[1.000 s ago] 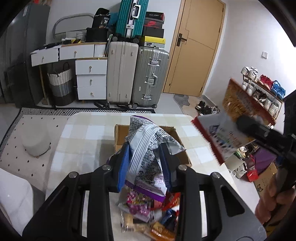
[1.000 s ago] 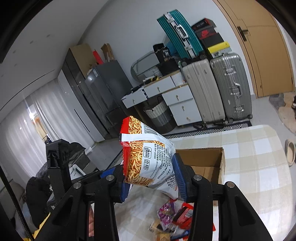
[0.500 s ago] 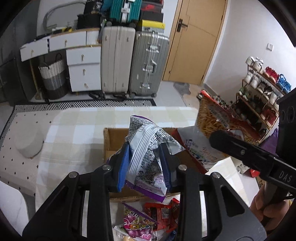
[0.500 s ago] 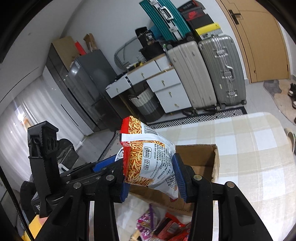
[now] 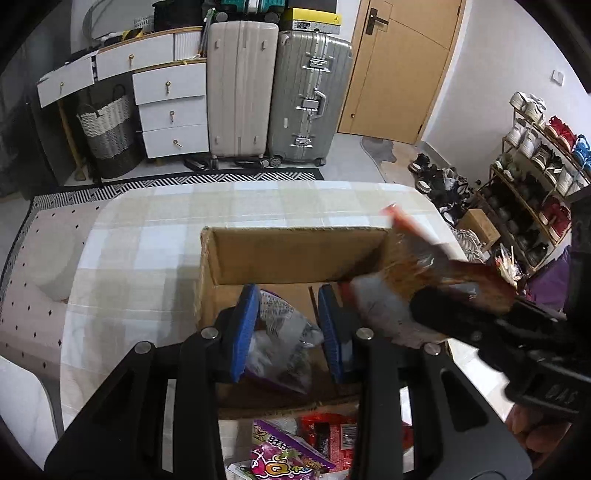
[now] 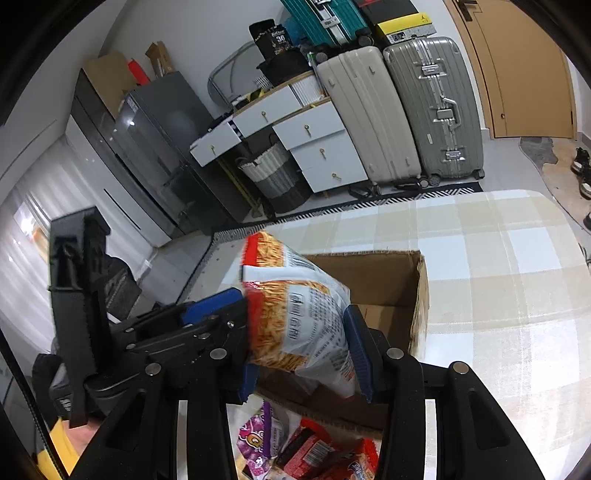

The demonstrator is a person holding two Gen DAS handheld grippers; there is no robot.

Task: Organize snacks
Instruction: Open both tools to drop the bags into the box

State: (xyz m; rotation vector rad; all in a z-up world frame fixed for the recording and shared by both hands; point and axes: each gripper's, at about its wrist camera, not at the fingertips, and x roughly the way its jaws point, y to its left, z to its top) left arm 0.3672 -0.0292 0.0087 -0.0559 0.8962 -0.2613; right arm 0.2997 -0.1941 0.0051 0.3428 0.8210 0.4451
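Grippers (image 5: pixel 286 334) (image 6: pixel 299 339) clamp snack bags (image 5: pixel 280 350) (image 6: pixel 299 317) (both).

The black hat (image 6: pixel 275 35) on the far dresser carries a white "36". The right gripper's body (image 5: pixel 554 391) shows embossed letters that read roughly "DAS". The noodle-snack bag (image 6: pixel 306 314) between the right gripper's pads bears large white Chinese characters and blocks of small print, plus a barcode near its top, all too fine to read. The pink packet (image 5: pixel 280 458) on the near table has a big yellow "Q" among cartoon lettering. The red packets beside it have labels too small to make out.
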